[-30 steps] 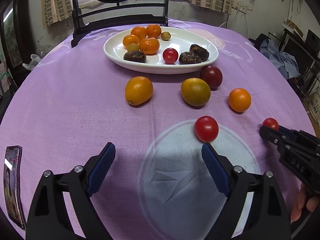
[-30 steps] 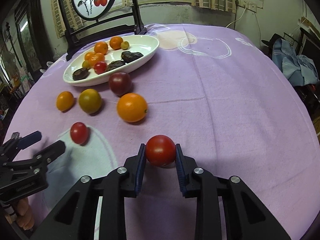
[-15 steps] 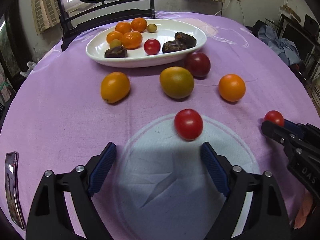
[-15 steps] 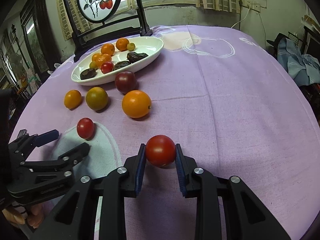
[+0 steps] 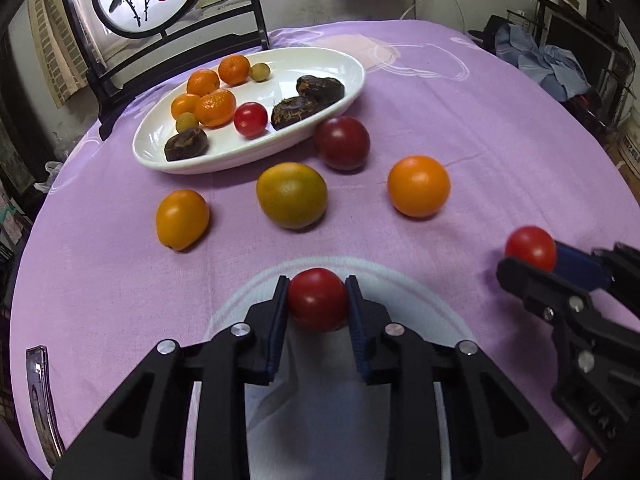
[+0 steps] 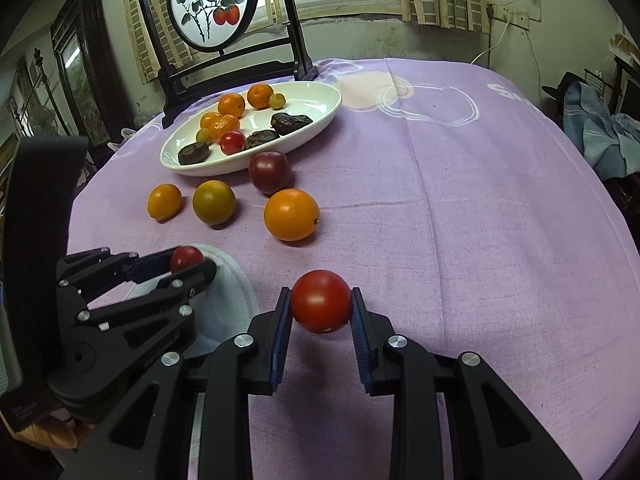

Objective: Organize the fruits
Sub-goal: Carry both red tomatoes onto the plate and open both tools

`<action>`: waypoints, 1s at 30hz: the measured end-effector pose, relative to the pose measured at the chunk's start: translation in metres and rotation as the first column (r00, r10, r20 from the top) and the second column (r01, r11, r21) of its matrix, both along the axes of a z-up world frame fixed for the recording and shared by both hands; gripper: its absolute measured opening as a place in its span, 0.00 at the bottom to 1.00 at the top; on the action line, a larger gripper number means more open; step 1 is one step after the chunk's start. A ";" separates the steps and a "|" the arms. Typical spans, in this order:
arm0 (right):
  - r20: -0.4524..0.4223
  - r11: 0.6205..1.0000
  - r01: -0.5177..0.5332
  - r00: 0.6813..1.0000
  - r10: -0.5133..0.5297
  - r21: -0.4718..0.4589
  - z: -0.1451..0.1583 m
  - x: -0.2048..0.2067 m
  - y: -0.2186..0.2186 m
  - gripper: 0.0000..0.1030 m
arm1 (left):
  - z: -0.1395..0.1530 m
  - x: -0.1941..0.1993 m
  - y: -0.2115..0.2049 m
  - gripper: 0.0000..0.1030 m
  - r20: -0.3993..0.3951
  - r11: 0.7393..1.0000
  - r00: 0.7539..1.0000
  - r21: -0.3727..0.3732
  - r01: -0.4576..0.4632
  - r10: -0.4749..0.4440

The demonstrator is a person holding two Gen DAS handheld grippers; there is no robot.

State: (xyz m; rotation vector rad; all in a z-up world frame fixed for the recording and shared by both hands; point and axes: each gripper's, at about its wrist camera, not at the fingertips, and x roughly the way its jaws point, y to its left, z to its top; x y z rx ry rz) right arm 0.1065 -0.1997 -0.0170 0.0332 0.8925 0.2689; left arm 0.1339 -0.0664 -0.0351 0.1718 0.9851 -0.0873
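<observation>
Two tools | left tool (image 5: 317,300) grips tomato (image 5: 318,299) | right tool (image 6: 321,304) grips red tomato (image 6: 321,300)

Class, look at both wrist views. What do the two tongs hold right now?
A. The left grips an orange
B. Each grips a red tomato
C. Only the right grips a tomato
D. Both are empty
B: the left tongs clamp one red tomato, and the right tongs clamp another tomato.
</observation>
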 end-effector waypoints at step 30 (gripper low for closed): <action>0.157 0.993 -0.112 0.981 0.116 -0.035 0.066 0.060 0.061 0.28 | 0.088 0.054 0.085 0.26 0.152 0.985 0.975 -0.095 -0.147 0.160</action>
